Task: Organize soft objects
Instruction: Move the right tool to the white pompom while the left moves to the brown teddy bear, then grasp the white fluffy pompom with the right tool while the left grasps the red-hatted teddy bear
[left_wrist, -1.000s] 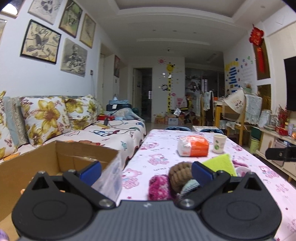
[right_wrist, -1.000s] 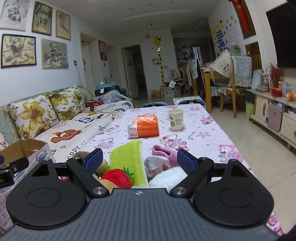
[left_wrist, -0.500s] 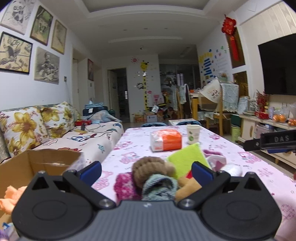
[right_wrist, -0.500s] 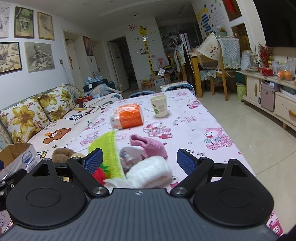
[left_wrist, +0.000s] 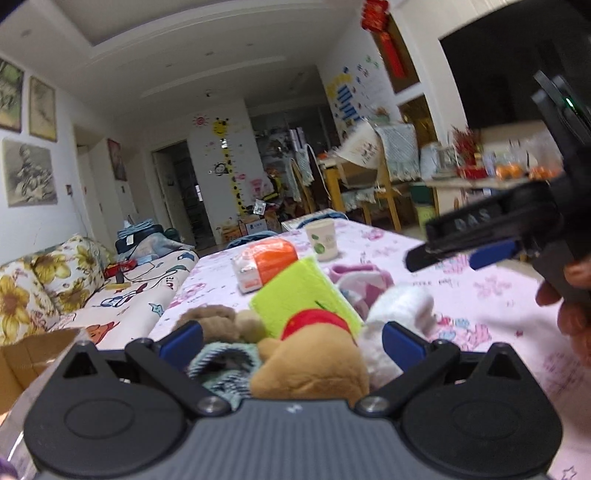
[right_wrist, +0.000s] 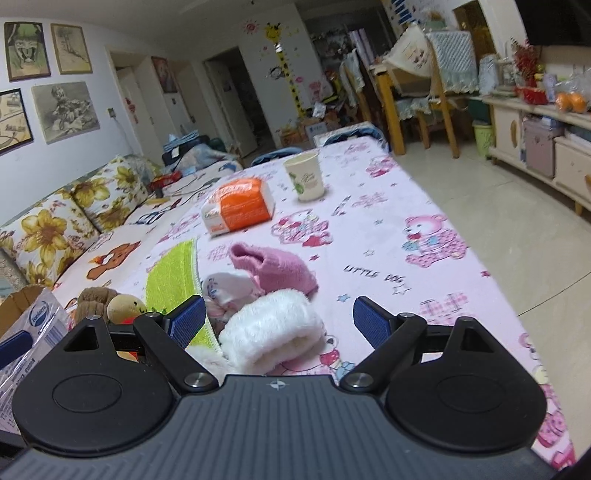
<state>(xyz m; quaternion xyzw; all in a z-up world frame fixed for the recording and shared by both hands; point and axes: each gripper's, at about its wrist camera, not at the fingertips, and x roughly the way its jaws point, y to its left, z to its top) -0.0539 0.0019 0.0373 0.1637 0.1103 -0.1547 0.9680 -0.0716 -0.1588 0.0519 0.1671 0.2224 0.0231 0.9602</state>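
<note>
Change: both tools came lower and nearer to the soft pile since the earlier frame.
Cardboard box (left_wrist: 33, 354): at far left, beside the bench (right_wrist: 388, 236).
Left tool (left_wrist: 291, 341): fingers apart, holding nothing; a tan plush toy (left_wrist: 314, 365) and a knitted blue-green piece (left_wrist: 225, 363) lie between them.
Green cloth (left_wrist: 303, 295): just behind the plush.
Right tool (right_wrist: 279, 321): fingers apart, empty; the white fluffy roll (right_wrist: 269, 334) lies between them.
Pink sock (right_wrist: 273, 267): behind the roll.
Further back: orange packet (right_wrist: 240, 210), paper cup (right_wrist: 304, 177).
</note>
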